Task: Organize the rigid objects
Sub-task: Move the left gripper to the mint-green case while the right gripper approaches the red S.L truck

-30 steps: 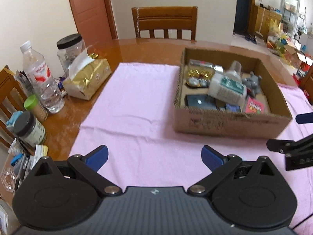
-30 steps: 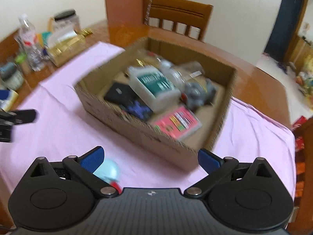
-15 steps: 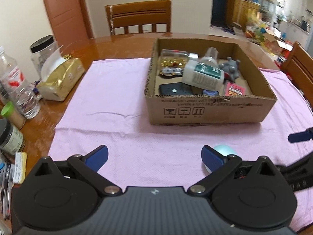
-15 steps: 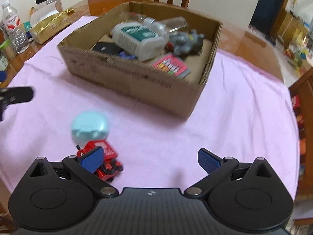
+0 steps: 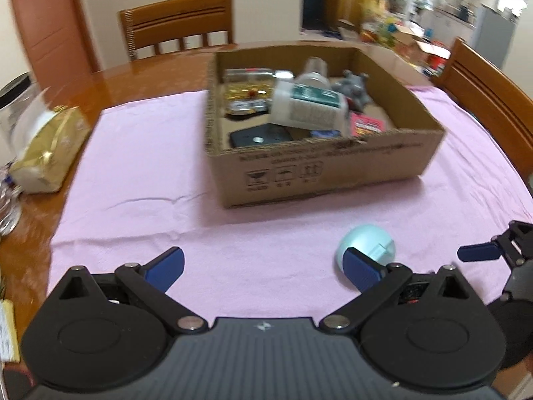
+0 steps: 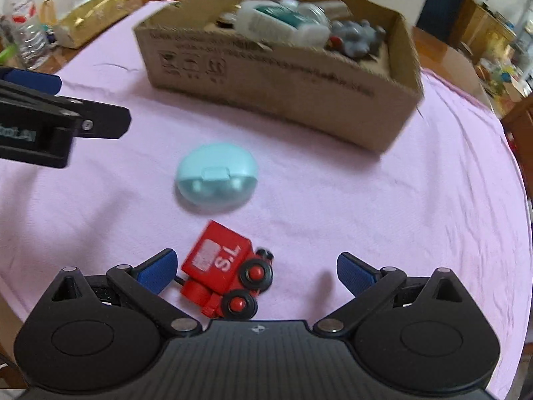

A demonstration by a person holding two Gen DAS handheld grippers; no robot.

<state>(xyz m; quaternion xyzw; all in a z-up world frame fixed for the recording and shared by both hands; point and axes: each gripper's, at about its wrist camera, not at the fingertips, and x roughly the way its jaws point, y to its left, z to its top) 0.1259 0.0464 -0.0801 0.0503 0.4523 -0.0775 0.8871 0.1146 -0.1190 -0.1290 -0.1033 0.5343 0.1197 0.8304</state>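
Wooden table point(image 5: 140, 76) under a pink cloth point(image 5: 150, 153); gold tissue pack point(image 5: 46, 146) on bare wood

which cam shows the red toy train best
The right wrist view: the red toy train lies whole on the pink cloth, between the open right gripper fingers, just below the blue case. The left wrist view does not show it.

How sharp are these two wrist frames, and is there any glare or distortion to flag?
Left wrist view: mild motion blur on the brown cardboard box; fisheye bends the edges; glare on the wooden table. Right wrist view: box contents smeared, red toy train and pale blue oval case soft.
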